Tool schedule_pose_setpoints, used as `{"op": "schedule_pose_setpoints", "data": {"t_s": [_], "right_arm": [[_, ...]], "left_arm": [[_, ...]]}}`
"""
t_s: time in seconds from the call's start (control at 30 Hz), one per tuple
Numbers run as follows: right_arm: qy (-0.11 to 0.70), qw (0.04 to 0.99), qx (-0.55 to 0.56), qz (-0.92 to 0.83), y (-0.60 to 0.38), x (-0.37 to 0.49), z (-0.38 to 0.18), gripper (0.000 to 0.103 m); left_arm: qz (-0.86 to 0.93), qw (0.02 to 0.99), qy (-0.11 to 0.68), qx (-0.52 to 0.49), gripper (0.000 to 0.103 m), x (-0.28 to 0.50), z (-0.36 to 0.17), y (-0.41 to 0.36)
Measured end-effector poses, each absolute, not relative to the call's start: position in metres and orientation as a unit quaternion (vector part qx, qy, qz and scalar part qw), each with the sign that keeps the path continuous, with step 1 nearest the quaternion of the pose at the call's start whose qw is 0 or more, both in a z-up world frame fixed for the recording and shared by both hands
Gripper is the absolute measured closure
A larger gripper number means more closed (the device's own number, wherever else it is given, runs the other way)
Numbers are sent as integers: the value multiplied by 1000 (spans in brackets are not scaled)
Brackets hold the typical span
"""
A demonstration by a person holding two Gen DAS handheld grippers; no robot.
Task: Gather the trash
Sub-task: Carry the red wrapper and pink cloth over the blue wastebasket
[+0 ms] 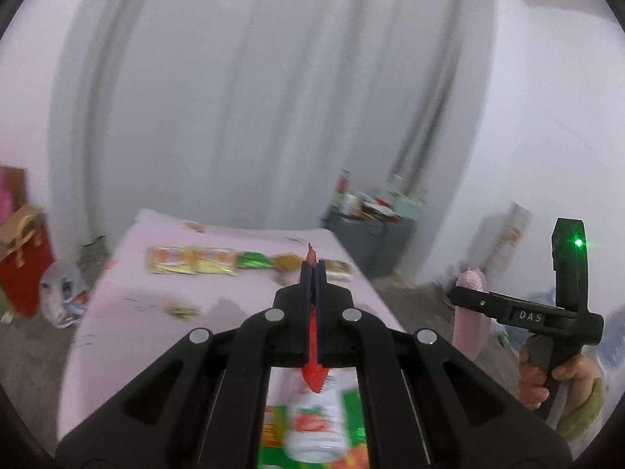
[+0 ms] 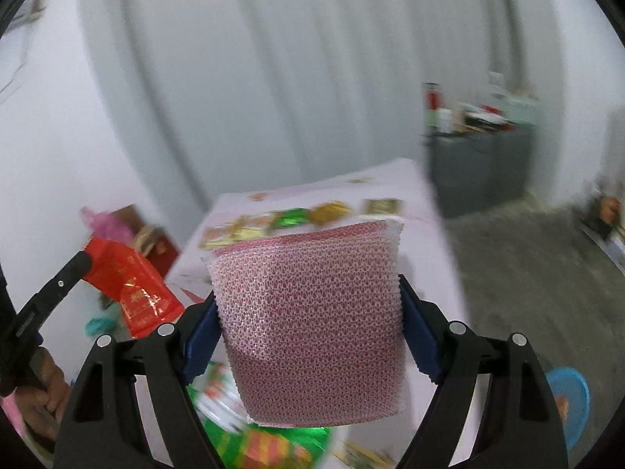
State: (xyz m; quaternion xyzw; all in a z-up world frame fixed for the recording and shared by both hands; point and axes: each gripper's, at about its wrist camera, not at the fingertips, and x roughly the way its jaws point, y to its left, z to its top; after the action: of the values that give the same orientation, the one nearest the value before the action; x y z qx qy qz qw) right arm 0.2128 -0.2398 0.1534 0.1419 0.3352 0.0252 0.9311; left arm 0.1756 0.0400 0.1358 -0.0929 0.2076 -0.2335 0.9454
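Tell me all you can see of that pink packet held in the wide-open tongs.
The pink packet is a flat pouch, its skin dotted white over dark pink like mesh or foil, with a pale crimped edge on the right. It stands nearly upright between the blue pads of the right gripper, which press on its two sides and hold it above the table. From the left view it shows edge-on and thin. Nothing else seems to touch it.

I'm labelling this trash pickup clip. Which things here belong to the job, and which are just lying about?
Job:
- red wrapper, pinched in left tool
- pink textured packet, held in right tool
- row of wrappers on the table

Lying about:
- red gift bag
- grey cabinet
- white curtain
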Motion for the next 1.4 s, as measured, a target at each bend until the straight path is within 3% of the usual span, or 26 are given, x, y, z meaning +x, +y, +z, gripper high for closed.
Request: {"op": "schedule_pose_setpoints", "data": {"t_s": [0.7, 1.4], "right_arm": [[321, 850, 331, -255, -413, -22, 63, 24], [316, 811, 387, -304, -468, -77, 23, 24]], "left_arm": [[-442, 859, 240, 91, 103, 91, 84, -215], [-480, 821, 257, 174, 103, 53, 40, -320]]}}
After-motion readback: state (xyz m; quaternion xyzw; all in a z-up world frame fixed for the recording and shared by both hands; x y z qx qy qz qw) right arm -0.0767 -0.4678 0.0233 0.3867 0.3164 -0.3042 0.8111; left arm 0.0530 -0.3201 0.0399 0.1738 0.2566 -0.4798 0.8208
